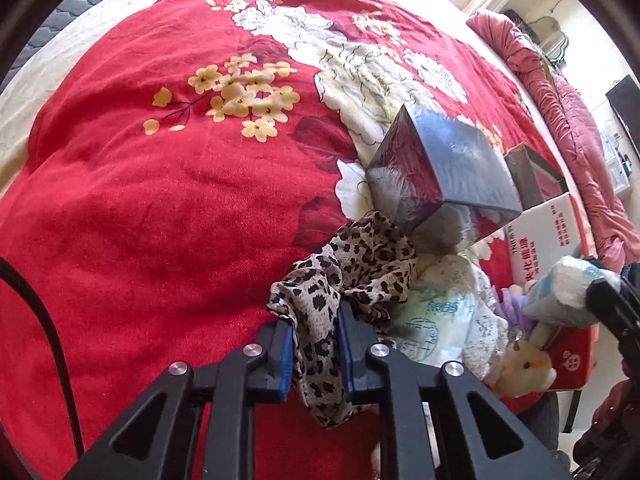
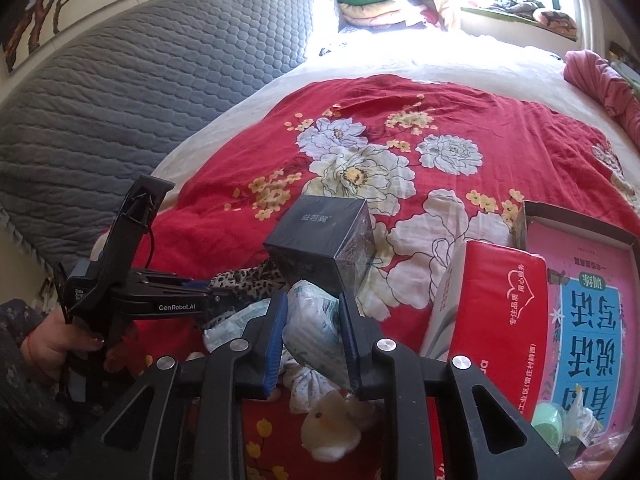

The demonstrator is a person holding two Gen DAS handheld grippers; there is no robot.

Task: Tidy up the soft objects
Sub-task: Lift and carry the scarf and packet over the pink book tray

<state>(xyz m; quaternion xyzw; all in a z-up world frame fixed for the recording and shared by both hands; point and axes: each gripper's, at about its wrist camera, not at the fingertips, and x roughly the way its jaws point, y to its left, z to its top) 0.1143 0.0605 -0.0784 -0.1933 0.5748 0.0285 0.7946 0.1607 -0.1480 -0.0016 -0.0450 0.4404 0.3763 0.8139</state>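
My left gripper [image 1: 314,324] is shut on a leopard-print scarf [image 1: 352,276], which hangs bunched between the blue pads above the red floral bedspread [image 1: 160,200]. My right gripper [image 2: 313,312] is shut on a soft white-and-green diaper pack [image 2: 316,328]; it also shows at the right of the left wrist view [image 1: 564,292]. A second diaper pack [image 1: 436,320] lies under the scarf. A cream plush toy [image 1: 524,368] lies low right, and shows below the right gripper [image 2: 332,428]. The left gripper appears at the left of the right wrist view [image 2: 208,292].
A dark shiny box [image 1: 444,172] stands just beyond the scarf, also in the right wrist view [image 2: 320,240]. A white carton [image 1: 548,236], a red tissue pack [image 2: 492,328] and a pink book in an open box [image 2: 588,320] lie to the right. A grey quilted headboard [image 2: 140,100] is at the back.
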